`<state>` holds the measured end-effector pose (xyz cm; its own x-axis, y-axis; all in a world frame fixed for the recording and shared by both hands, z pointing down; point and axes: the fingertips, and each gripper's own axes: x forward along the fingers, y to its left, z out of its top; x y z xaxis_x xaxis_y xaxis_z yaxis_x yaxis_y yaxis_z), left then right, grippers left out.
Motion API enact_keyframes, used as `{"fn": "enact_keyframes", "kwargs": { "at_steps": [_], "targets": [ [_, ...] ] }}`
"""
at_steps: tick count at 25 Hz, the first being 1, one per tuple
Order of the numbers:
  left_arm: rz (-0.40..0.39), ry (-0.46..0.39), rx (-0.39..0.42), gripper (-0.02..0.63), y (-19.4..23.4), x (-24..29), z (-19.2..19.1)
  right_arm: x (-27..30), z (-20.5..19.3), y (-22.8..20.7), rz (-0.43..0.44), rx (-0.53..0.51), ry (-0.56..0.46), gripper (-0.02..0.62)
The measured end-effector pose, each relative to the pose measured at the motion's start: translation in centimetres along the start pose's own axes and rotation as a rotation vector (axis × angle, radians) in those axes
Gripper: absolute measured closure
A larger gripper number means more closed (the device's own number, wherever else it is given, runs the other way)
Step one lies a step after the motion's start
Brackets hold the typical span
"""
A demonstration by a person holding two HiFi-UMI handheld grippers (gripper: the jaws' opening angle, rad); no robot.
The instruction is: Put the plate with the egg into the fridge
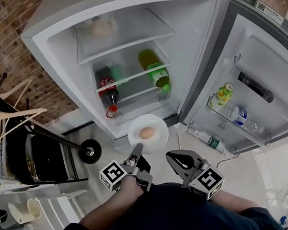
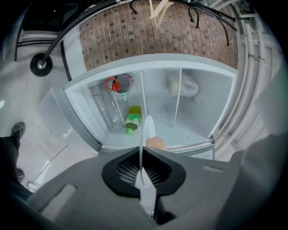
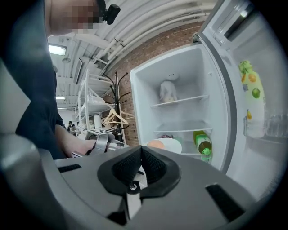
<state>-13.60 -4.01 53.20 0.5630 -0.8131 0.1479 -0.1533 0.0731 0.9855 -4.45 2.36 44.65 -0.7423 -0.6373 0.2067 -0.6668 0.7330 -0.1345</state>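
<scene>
At lower left of centre in the head view: left gripper (image 1: pixel 137 151) clamped on the white plate's (image 1: pixel 159 137) near rim | centre: egg (image 1: pixel 146 132) on the plate, held at the open fridge's (image 1: pixel 60 49) lower edge | right of centre: right gripper (image 1: pixel 175 159) jaws together, empty | far right: fridge door (image 1: pixel 263 52) swung open, bottles in its racks

Open fridge (image 1: pixel 68 64), interior and surroundings. Upper shelf (image 1: pixel 124 46): one pale bundle (image 1: pixel 102 27) set toward the back. Lower shelf (image 1: pixel 133 94): a cola bottle (image 1: pixel 107 90) and a green bottle (image 1: pixel 155 68), both on their sides with caps toward the front, well apart. Door rack (image 1: pixel 253 136): a fruit-labelled bottle (image 1: pixel 221 95) beside a clear bottle (image 1: pixel 238 116). Floor (image 1: pixel 105 138): the round foot of a coat stand (image 1: pixel 89 151), left of the fridge.
</scene>
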Motion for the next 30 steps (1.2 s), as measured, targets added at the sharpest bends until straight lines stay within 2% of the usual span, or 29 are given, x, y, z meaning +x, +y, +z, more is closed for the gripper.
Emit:
{"fn": "enact_keyframes", "kwargs": {
  "at_steps": [4, 11, 17, 21, 30],
  "targets": [
    [-0.012, 0.026, -0.010, 0.592, -0.3, 2.3, 2.9, 2.9, 1.0, -1.0, -0.025, 0.000, -0.016, 0.586],
    [0.004, 0.018, -0.018, 0.592, -0.5, 5.4, 5.3, 5.6, 1.7, -3.2, -0.006, -0.002, -0.021, 0.586],
    [0.033, -0.055, -0.025, 0.592, -1.0, 7.9, 6.9, 6.2, 2.6, -6.4, 0.036, 0.026, -0.039, 0.586],
    [0.023, -0.113, -0.014, 0.592, -2.2, 10.2, 8.1, 6.4, 3.1, -8.6, 0.062, 0.024, -0.046, 0.586],
    [0.026, -0.231, -0.032, 0.592, -2.8, 14.8, 10.4, 6.1, 3.2, -10.5, 0.116, 0.000, -0.036, 0.586]
  ]
}}
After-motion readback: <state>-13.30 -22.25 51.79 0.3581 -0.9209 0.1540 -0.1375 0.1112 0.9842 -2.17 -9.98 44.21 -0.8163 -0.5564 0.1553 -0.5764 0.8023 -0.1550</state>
